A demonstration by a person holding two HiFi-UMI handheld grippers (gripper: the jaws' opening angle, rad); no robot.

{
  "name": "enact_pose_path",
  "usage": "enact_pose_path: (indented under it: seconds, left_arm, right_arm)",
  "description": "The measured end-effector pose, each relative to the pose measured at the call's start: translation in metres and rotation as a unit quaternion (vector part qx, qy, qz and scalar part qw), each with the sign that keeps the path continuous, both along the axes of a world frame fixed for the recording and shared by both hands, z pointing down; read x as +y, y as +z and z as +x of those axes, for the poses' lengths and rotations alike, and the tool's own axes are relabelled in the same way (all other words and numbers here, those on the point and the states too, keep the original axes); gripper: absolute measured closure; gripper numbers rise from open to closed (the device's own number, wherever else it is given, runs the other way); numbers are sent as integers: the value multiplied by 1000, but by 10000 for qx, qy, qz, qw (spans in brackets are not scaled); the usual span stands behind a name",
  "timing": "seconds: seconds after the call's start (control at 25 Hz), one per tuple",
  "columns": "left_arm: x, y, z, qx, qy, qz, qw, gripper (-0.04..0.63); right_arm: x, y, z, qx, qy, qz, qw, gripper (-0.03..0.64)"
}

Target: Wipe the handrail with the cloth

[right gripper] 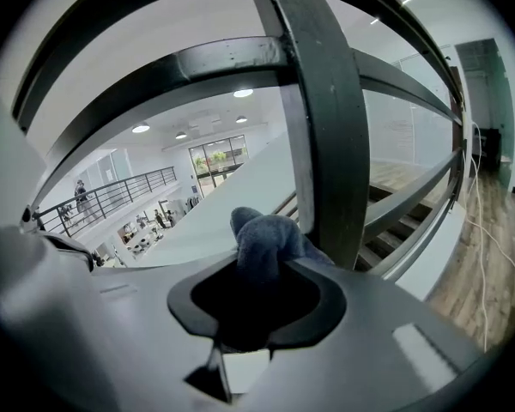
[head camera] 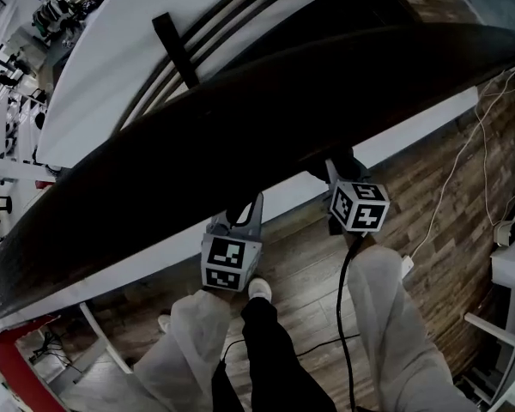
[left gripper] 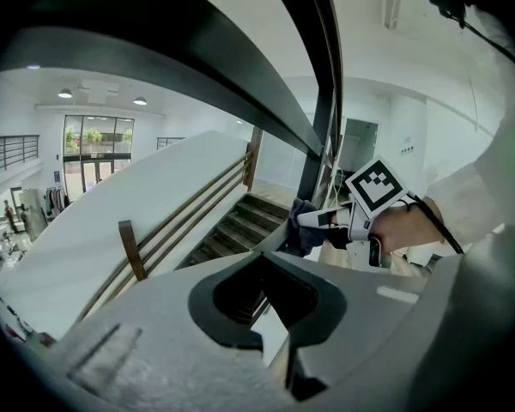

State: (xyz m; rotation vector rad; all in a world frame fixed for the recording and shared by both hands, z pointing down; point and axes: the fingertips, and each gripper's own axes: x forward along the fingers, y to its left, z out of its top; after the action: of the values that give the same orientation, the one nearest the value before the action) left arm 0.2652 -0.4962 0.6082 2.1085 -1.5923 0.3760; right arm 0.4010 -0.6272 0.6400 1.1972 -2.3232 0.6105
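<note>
1. Right tool (right gripper: 259,303) is pinching the cloth (right gripper: 266,239). It's a dark blue-grey wad bunched up out of the jaws and poking out ahead of them.
2. Left tool (left gripper: 266,297): jaws look pressed together w/ nothing in them, only the stairs (left gripper: 240,226) showing beyond. Imo it's doing no work rn.
3. Handrail (head camera: 240,118): in the head view it's the wide dark band passing right over both tools and covering their tips. So both sit tucked under its near edge, the left tool a bit nearer the person than the right.
4. Contact: in the right gripper view a thick dark bar (right gripper: 326,144) of the railing stands just right of the cloth. It's v close, maybe touching — can't tell. The left gripper view shows the cloth end of the right tool up by the dark railing, same story.
5. Progress, my guess: cloth picked up and brought to the rail = done. The wiping itself is at best underway.
6. No streak, dust line or wet patch shows anywhere and the rail looks evenly dark, so no way to say which stretch is cleaned.
7. The rail runs on well past both tools either way — prob most of it is left to do.
</note>
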Motion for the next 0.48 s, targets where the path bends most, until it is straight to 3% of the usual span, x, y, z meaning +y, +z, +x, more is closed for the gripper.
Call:
enact_pose_path:
  seconds: [0.24, 0.48]
  left_arm:
    - [13, -3, -15, -37, -169, 57, 9998, 597]
    - [35, -1, -23, 74, -343, 139, 9993, 597]
  right_arm:
    - [-14, 0, 22, 93, 278, 6, 9996, 523]
    - [-6, -13, 12, 754, -104, 561, 9955, 526]
